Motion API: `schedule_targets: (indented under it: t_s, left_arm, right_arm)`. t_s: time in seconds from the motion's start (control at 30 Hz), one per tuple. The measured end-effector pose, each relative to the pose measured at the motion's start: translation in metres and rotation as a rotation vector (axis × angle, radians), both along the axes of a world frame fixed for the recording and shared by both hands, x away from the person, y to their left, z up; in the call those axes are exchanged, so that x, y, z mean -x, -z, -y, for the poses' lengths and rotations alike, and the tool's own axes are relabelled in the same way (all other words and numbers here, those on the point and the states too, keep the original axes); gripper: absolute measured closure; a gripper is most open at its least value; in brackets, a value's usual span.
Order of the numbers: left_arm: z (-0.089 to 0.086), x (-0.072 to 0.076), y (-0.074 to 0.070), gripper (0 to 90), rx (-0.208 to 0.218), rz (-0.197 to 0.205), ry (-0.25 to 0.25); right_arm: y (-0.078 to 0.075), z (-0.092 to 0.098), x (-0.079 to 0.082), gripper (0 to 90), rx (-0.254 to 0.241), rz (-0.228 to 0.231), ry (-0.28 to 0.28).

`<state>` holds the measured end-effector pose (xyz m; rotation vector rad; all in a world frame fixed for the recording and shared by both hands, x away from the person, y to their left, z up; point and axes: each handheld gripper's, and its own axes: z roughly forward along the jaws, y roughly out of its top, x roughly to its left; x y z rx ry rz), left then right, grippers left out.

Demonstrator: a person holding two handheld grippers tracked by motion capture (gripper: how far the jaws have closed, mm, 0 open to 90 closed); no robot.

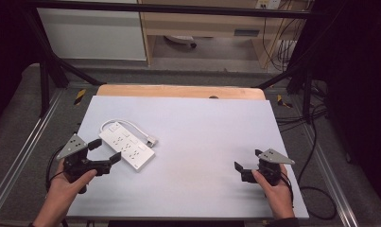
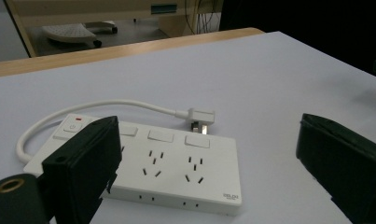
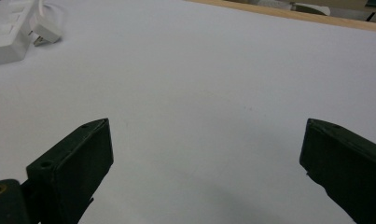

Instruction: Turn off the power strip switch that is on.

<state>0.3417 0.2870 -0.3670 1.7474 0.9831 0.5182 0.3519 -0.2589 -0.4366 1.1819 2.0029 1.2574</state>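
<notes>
the left gripper sits at the near left of the table, jaws spread wide and holding nothing, its tips just beside the near end of a white power strip. the right gripper is at the near right, well apart from the strip, jaws also wide apart over bare surface with nothing between them. the power strip lies flat on the left part of the table, with several sockets, a row of switches and a red-marked button at one end; its short white cord loops round to a plug lying beside it. in the right gripper view the strip is cut off at the top left corner. the small grey print on its corner is too small to read.
</notes>
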Motion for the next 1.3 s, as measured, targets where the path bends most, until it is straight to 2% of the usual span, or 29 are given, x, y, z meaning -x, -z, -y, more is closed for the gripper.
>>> schedule_targets:
  t_s: [0.13, 0.3, 0.83, 1.3]
  left_arm:
    - [0.002, -0.005, 0.000, 7.4, -0.004, 0.004, -0.003]
    - [0.003, -0.011, 0.001, 10.1, 0.000, 0.005, -0.039]
    - [0.004, -0.033, -0.002, 13.7, 0.003, -0.007, -0.051]
    - [0.014, -0.052, -0.001, 19.7, -0.014, -0.020, -0.062]
  right_arm:
    - [0.000, 0.000, 0.000, 3.1, 0.001, 0.000, 0.000]
    - [0.000, 0.000, 0.000, 3.2, -0.003, 0.000, 0.002]
    - [-0.001, 0.001, 0.000, 3.4, -0.006, -0.002, 0.004]
    - [-0.001, 0.002, 0.000, 3.5, -0.011, 0.000, 0.005]
